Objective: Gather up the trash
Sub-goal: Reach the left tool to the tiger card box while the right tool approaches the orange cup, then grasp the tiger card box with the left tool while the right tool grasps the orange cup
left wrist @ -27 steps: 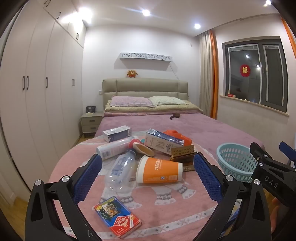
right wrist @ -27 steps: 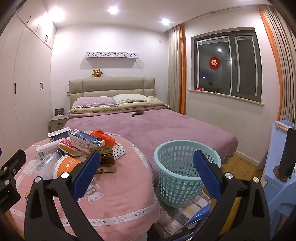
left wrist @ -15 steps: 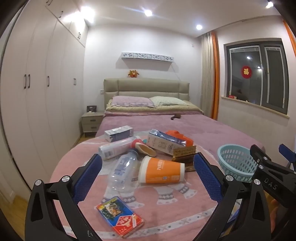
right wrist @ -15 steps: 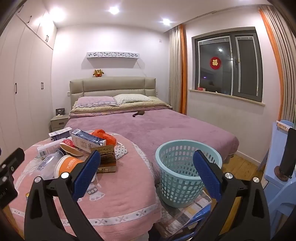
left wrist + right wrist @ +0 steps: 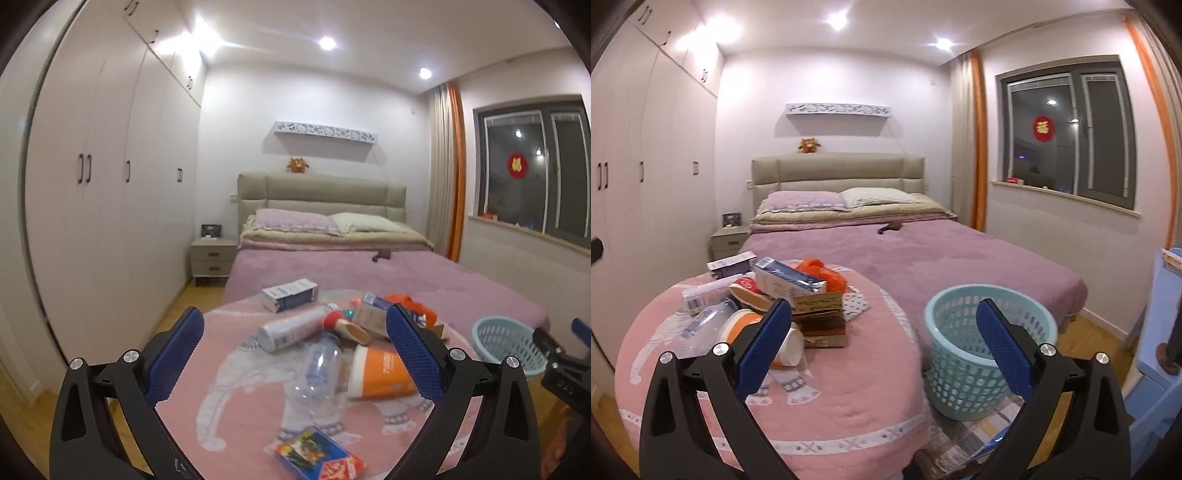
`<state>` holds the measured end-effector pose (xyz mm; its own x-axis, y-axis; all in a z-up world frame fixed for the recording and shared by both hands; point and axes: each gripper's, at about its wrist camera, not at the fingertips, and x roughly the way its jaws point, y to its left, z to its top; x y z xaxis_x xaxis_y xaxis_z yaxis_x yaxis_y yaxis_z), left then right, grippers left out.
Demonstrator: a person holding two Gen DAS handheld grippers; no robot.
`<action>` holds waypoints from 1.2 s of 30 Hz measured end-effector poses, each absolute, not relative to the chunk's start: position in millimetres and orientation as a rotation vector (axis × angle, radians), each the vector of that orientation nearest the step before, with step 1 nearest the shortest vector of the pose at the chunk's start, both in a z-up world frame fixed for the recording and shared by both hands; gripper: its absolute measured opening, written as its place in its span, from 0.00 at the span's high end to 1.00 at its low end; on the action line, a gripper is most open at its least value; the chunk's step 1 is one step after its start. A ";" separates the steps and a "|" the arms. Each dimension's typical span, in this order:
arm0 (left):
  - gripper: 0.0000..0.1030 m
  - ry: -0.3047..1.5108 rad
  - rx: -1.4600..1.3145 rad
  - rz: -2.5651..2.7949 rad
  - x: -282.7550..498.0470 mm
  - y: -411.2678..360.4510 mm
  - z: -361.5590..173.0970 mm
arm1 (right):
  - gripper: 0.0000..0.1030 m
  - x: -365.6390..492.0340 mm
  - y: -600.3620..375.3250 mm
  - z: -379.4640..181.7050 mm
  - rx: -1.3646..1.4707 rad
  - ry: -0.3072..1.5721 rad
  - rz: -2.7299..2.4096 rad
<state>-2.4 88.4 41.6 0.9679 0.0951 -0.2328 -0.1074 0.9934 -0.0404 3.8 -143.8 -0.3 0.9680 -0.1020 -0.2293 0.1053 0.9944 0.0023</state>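
Looking forward from the left wrist, the left gripper (image 5: 294,350) hangs with its two blue-padded jaws spread wide and holding nothing, above a round surface (image 5: 229,354) draped in a pink cloth with an elephant print. The trash lies in a loose pile on it: one clear plastic bottle (image 5: 314,373) on its side, one orange paper cup (image 5: 380,373) tipped over just beside it, one silver canister (image 5: 291,330) behind them, one white-and-blue carton (image 5: 290,295) at the far edge, and one red-and-blue flat packet (image 5: 319,456) alone at the near edge. One pale teal basket (image 5: 508,345) sits low to the right of the surface, with the tip of the right gripper (image 5: 565,354) in front of it. From the right wrist, the right gripper (image 5: 884,345) is likewise wide open and empty. The same pile lies to the left, the orange paper cup (image 5: 762,338) partly behind the left jaw, with one brown cardboard box (image 5: 820,317) and one orange bag (image 5: 822,275) near it. The teal basket (image 5: 988,345) stands on the floor just right of the surface (image 5: 831,398), upright, between the jaws.
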 end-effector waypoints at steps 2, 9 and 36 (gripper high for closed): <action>0.07 0.261 -0.035 0.117 3.8 97.0 43.8 | 0.07 12.3 -137.0 1.3 0.001 0.225 -0.068; 0.07 0.472 -0.023 0.078 21.7 98.1 3.3 | 0.22 61.0 -116.6 -18.0 0.028 0.372 0.119; 0.24 0.889 -0.106 0.125 47.6 52.6 -120.3 | 0.30 157.3 -46.3 -93.4 -0.064 0.754 0.478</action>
